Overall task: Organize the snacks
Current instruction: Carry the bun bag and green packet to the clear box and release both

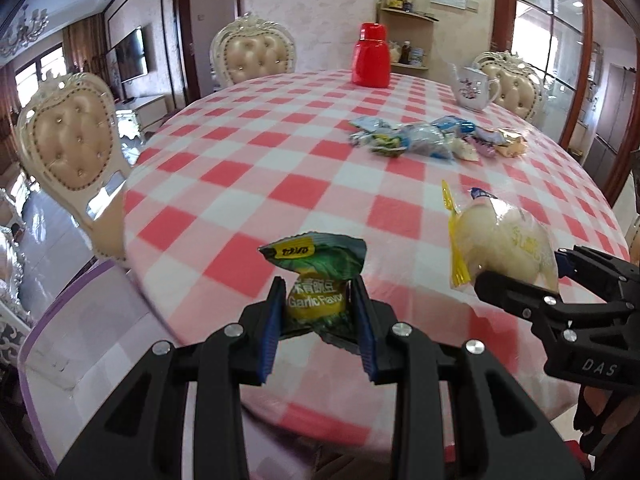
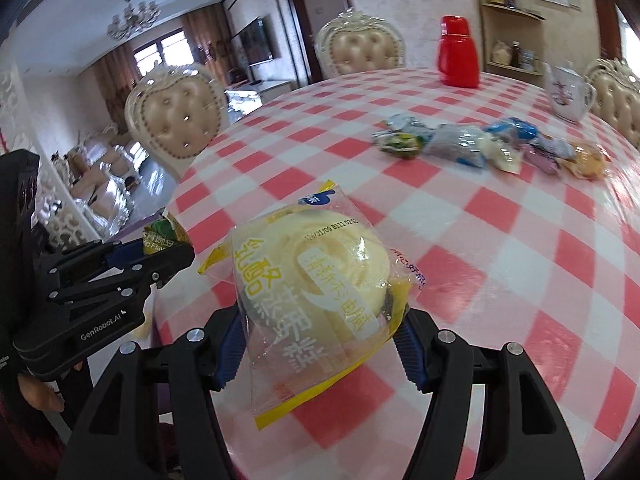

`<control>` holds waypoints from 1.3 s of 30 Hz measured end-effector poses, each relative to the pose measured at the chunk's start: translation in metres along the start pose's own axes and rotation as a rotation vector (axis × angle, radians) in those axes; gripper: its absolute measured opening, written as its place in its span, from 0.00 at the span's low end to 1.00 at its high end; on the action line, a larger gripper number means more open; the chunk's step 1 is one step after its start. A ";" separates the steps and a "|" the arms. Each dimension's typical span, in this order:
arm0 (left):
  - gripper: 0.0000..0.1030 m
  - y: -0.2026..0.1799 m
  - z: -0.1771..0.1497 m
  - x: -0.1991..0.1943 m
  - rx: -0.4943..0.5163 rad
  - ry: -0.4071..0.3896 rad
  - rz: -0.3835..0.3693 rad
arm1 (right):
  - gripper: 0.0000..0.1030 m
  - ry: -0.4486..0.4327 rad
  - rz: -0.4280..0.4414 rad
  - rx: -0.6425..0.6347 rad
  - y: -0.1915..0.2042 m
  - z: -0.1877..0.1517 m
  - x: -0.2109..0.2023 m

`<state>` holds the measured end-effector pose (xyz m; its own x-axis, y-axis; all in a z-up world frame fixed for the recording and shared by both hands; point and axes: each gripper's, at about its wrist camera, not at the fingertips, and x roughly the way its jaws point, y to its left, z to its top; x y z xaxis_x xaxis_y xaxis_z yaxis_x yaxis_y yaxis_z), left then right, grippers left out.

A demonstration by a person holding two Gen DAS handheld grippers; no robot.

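A green snack packet [image 1: 316,276] is pinched in the left gripper [image 1: 318,320] above the table's [image 1: 240,160] near edge. At its three o'clock, the right gripper [image 2: 320,344] clamps a wrapped bun [image 2: 316,280]. The remaining snacks [image 1: 432,140] lie at one o'clock. Risk: the slick wrappers may slip and drop.

Left gripper [image 1: 318,300] angled down, fingers [image 1: 269,332] narrow, clamped on small green packet [image 1: 316,276]. Right gripper [image 2: 320,340] angled down beside it, fingers [image 2: 412,356] wider, gripping wrapped cake [image 2: 316,280]. Bare fingertips of person's hand [image 2: 40,394] under left gripper body
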<state>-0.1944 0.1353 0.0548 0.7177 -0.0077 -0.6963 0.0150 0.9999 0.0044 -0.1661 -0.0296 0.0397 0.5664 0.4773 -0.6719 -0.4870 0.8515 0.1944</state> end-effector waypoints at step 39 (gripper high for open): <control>0.79 0.182 -0.026 -0.026 -0.124 0.147 0.380 | 0.71 0.116 0.352 -0.447 0.193 -0.029 0.039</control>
<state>-0.2281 0.3174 0.0549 0.5490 0.3549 -0.7568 -0.3215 0.9254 0.2007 -0.2571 0.1468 0.0308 0.2553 0.6669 -0.7001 -0.8804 0.4596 0.1167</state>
